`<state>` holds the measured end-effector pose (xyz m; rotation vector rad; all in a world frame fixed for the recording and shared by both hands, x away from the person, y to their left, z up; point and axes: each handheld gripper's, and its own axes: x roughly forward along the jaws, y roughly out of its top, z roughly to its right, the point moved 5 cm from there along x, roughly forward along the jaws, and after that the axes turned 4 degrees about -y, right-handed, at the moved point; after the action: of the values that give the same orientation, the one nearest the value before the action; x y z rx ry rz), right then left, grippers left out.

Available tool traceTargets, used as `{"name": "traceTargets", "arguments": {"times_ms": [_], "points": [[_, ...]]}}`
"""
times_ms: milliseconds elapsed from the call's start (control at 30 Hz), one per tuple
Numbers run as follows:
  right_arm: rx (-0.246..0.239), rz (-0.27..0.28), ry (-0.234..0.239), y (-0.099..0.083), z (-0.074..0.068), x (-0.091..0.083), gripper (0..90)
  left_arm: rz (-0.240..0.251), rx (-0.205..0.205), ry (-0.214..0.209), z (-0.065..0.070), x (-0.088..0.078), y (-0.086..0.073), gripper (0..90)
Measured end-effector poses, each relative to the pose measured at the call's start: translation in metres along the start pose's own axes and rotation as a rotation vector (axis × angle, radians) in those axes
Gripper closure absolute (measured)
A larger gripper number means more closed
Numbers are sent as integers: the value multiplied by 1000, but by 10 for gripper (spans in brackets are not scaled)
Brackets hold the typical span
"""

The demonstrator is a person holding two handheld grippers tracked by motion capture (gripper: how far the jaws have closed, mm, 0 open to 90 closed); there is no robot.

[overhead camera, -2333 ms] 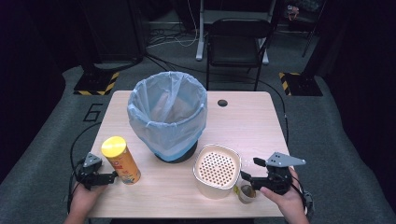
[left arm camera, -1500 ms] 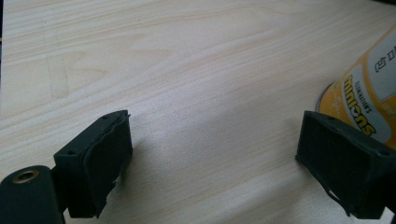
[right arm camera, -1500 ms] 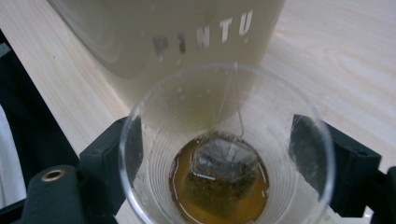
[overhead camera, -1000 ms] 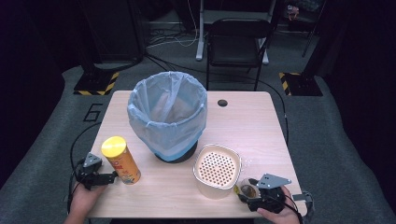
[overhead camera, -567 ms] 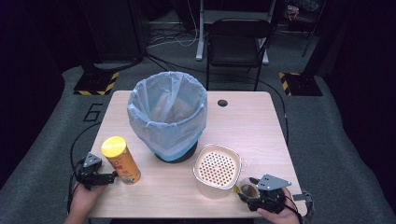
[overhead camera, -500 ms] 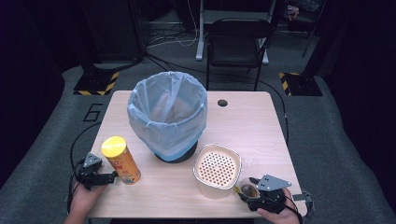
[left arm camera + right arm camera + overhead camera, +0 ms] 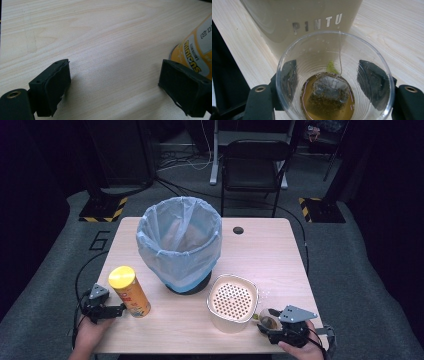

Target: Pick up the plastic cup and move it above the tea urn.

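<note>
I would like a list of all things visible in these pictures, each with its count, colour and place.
Table: one, light wood, centre.
Bin with liner: one, pale blue liner, table middle.
Snack can: one, yellow, upright, front left.
Perforated-top container: one, cream, front, right of the bin.
Clear cup: one, holding brownish tea and a teabag, between the right jaws.
Chair: one, black, behind the table.
Left hand-held gripper: black, open, beside the can.
Right hand-held gripper: black, around the cup.
</note>
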<state>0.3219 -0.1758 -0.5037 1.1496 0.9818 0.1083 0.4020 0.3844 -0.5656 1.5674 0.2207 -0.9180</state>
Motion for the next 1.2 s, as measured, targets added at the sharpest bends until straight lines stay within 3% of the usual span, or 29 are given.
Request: {"name": "traceTargets", "arguments": {"times_ms": [367, 700, 1033, 1200], "points": [[30, 12, -8, 15, 14, -12, 328, 0, 0, 0, 0, 0, 0, 101], [-22, 16, -51, 37, 35, -25, 334, -1, 1, 0, 0, 0, 0, 101], [-106, 22, -108, 68, 60, -31, 339, -1, 0, 0, 0, 0, 0, 101], [-96, 40, -98, 80, 65, -29, 338, 0, 0, 0, 0, 0, 0, 101]]}}
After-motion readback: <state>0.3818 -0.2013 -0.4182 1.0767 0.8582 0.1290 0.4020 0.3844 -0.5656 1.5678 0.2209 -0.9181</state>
